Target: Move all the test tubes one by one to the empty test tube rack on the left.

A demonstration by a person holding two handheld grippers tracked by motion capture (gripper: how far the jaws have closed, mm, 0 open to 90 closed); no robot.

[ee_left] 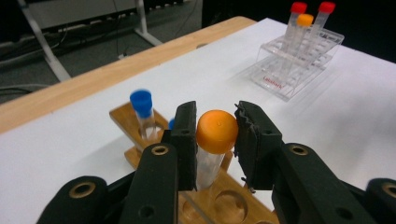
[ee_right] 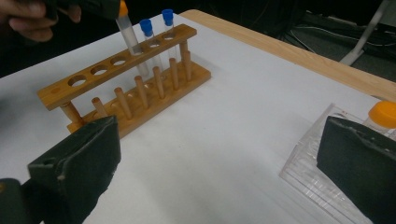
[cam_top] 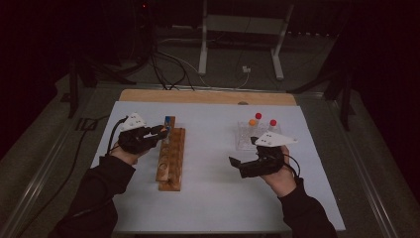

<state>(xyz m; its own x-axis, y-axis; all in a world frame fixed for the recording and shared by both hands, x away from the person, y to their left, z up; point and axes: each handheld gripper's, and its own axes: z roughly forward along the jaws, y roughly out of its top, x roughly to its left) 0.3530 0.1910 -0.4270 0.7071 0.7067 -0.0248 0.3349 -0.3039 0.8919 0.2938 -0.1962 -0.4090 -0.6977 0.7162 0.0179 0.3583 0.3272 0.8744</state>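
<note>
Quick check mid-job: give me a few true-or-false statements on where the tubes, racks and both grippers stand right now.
1. The left gripper is shut on the orange-capped tube. True.
2. That tube is over the clear plastic rack. False: it is going into the wooden rack.
3. Two blue-capped tubes already stand in the wooden rack. True.
4. The right gripper holds a red-capped tube. False: its fingers stand wide apart with nothing between them.
5. The clear plastic rack holds two red-capped tubes and one orange-capped one. True.
</note>
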